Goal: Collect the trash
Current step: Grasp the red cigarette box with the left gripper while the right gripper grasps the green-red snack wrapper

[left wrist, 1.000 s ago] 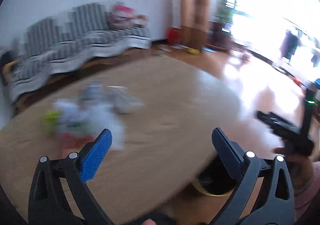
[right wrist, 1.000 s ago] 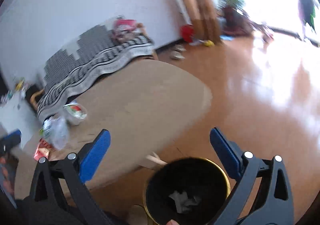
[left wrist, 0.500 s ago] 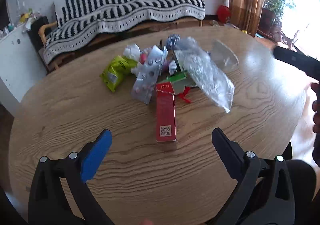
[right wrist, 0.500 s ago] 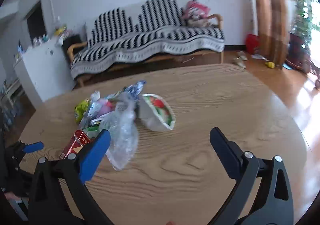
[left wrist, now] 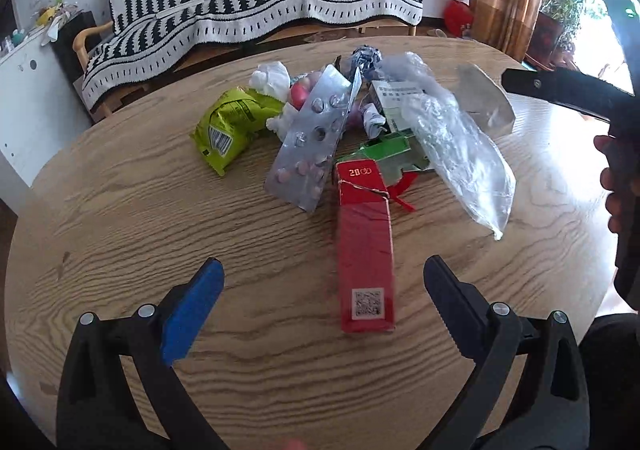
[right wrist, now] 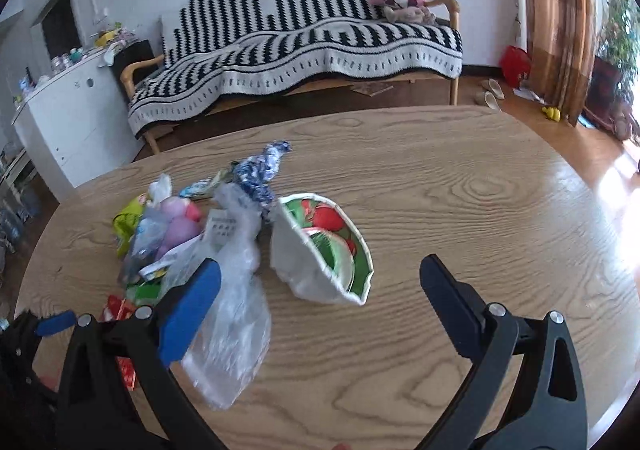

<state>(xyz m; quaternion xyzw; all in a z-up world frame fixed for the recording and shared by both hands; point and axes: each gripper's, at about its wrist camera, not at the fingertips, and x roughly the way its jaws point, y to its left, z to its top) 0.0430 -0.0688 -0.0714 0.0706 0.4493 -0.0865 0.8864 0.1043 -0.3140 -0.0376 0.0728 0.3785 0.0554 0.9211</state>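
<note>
A pile of trash lies on the round wooden table (left wrist: 120,234). In the left wrist view, a long red carton (left wrist: 365,250) lies nearest, pointing at my open, empty left gripper (left wrist: 322,290). Behind it are a silver pill blister (left wrist: 312,145), a green snack bag (left wrist: 232,121) and a clear plastic bag (left wrist: 460,153). In the right wrist view, my right gripper (right wrist: 320,290) is open and empty just short of a crushed paper cup with red and green print (right wrist: 324,250); the clear bag (right wrist: 232,314) lies by its left finger.
A sofa with a black-and-white striped blanket (right wrist: 304,37) stands behind the table. A white cabinet (right wrist: 76,117) is at the left. Curtains (right wrist: 556,9) and a bright window are at the right. The right gripper's body shows at the left wrist view's right edge (left wrist: 568,89).
Both grippers have swung from the black bin on the floor at the table's right side back over the table and have closed in on the trash pile. Both stayed open.
</note>
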